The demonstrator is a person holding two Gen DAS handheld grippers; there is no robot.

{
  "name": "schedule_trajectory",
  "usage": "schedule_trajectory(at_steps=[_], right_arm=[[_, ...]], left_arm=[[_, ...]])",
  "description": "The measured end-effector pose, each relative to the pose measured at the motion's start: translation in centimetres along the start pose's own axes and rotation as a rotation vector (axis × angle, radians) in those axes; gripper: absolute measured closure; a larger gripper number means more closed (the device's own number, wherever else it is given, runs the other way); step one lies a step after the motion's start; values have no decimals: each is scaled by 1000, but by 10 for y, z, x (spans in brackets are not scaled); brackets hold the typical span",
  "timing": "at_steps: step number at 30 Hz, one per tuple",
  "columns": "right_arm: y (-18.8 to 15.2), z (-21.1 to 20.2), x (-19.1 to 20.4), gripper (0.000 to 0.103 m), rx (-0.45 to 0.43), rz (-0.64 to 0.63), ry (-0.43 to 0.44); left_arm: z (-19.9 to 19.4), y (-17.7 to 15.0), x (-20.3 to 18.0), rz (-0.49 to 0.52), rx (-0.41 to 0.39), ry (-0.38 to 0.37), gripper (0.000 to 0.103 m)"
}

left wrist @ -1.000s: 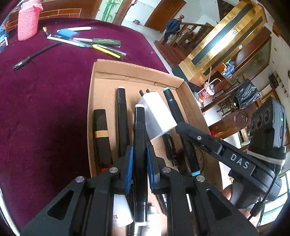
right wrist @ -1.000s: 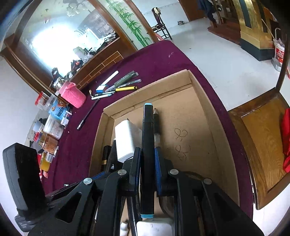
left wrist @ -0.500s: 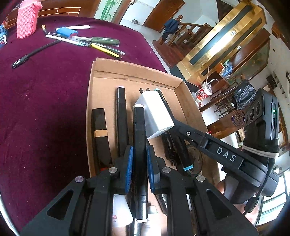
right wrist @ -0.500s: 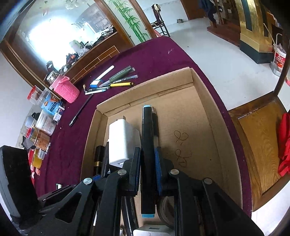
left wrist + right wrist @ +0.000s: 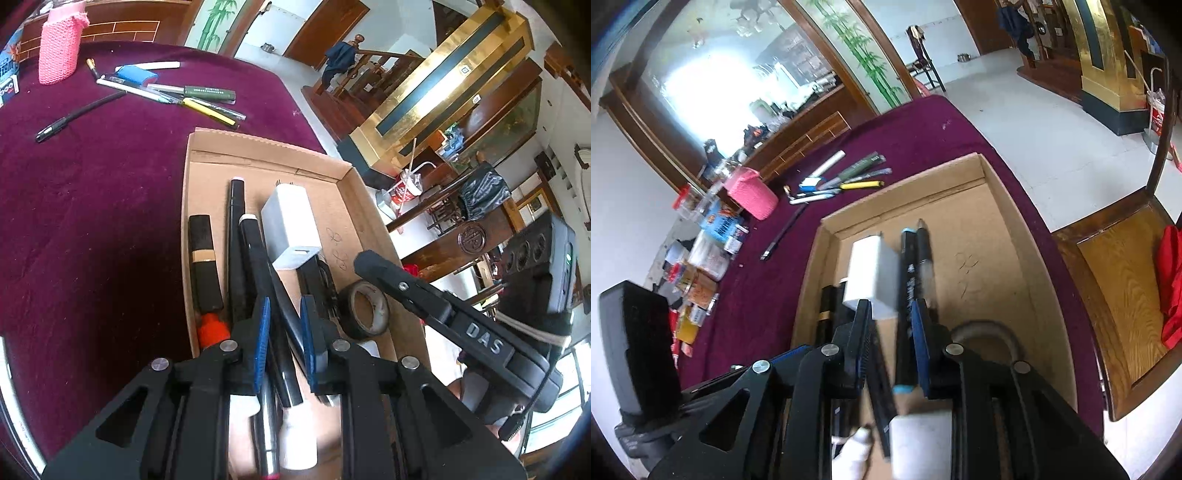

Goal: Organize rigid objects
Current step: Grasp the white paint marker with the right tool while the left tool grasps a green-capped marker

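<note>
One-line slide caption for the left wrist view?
Left gripper open over a black marker in a cardboard box beside a white charger.

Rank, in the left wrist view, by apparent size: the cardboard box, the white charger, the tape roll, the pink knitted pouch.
1. cardboard box, clearly largest.
2. white charger.
3. tape roll and pink knitted pouch: they look alike, and the pouch lies farther away, so unranked.
</note>
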State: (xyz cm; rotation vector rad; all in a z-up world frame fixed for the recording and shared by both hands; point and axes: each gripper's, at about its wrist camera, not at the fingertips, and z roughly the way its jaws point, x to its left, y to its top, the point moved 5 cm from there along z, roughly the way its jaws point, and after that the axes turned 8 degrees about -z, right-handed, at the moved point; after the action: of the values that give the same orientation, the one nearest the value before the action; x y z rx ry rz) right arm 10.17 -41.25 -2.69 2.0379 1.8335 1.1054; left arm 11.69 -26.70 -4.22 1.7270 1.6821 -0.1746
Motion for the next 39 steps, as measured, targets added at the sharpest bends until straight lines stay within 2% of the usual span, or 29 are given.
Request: schedule_trajectory(at_steps=[3, 7, 13, 17, 21, 26, 29, 32, 38, 39], right_arm=[[-7, -12, 15, 83, -27, -22, 16], [-19, -22, 45, 78, -42, -50, 66], [-43, -27, 93, 77, -48, -109, 146], [-67, -19, 120, 77, -17, -141, 201], [-89, 1, 148, 77, 35, -171, 243], [-107, 28, 173, 77, 95, -220, 255], [-113, 33, 177, 77, 112, -236, 248], [-113, 38, 174, 77, 124, -233, 229], [-117, 49, 173, 77, 154, -225, 204], [-118, 50, 175, 77, 159, -230, 200]], left_arm=[[-9, -4, 3, 0, 2, -14, 90], [-32, -12, 11, -3, -15, -44, 90], [-93, -27, 38, 0, -83, -83, 90], [-135, -39, 76, -21, -134, -60, 89], [-159, -51, 127, -72, -156, 11, 89], [-150, -61, 170, -138, -126, 58, 89], [-136, -59, 176, -145, -105, 65, 89], [-121, -57, 175, -120, -71, 65, 90], [-110, -56, 184, -73, -84, 159, 90], [-108, -55, 190, -76, -75, 158, 86]])
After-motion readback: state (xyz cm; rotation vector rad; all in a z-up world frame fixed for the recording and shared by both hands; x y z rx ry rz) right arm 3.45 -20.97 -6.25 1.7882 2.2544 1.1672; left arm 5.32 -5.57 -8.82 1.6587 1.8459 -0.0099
